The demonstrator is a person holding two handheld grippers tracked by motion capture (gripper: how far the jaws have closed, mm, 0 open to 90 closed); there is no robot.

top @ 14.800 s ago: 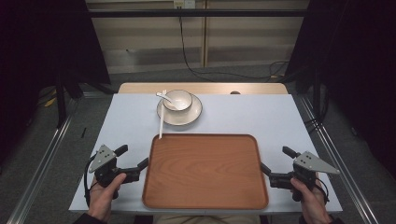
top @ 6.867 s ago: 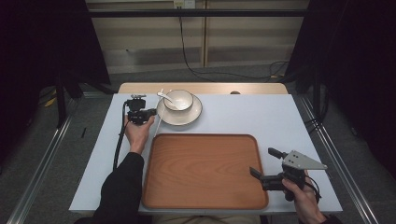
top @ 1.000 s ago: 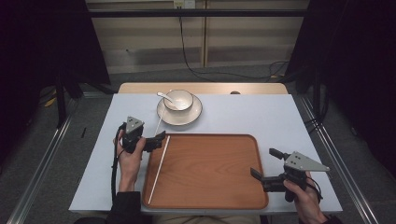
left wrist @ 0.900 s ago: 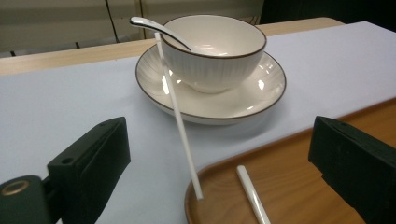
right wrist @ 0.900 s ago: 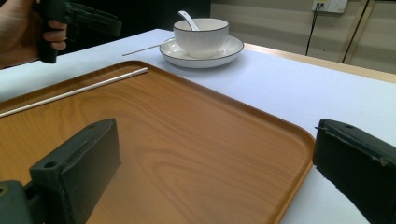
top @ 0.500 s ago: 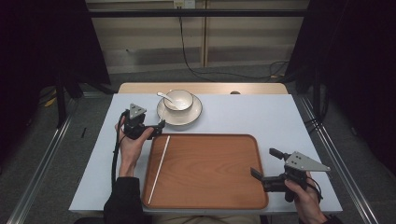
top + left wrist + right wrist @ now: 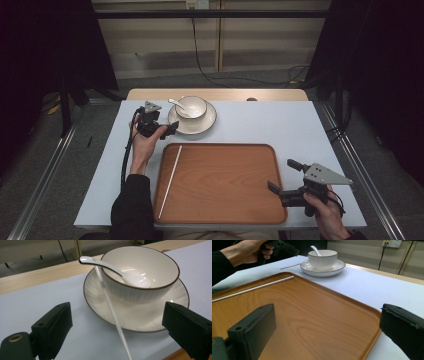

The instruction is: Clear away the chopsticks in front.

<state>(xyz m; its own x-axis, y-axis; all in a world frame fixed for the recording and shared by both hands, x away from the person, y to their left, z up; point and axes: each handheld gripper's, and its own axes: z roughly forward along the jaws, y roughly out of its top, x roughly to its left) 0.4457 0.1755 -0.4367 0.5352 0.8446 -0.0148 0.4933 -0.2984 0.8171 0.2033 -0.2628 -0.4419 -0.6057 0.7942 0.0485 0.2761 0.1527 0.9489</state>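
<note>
One white chopstick (image 7: pixel 113 312): thin, glossy, leaning on plate (image 7: pixel 140 322) | left gripper (image 7: pixel 117 333) jaws apart | right gripper (image 7: pixel 329 332) jaws apart

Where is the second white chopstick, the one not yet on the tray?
In the left gripper view, the second chopstick leans on the plate rim beside the bowl, between the open left claw jaws, at the table's far left.

A white chopstick (image 7: pixel 112 312) leans on the cream plate's (image 7: pixel 160 317) rim, its lower end on the table beside it. A second white chopstick (image 7: pixel 170 179) lies flat along the wooden tray's (image 7: pixel 225 180) left side.
</note>
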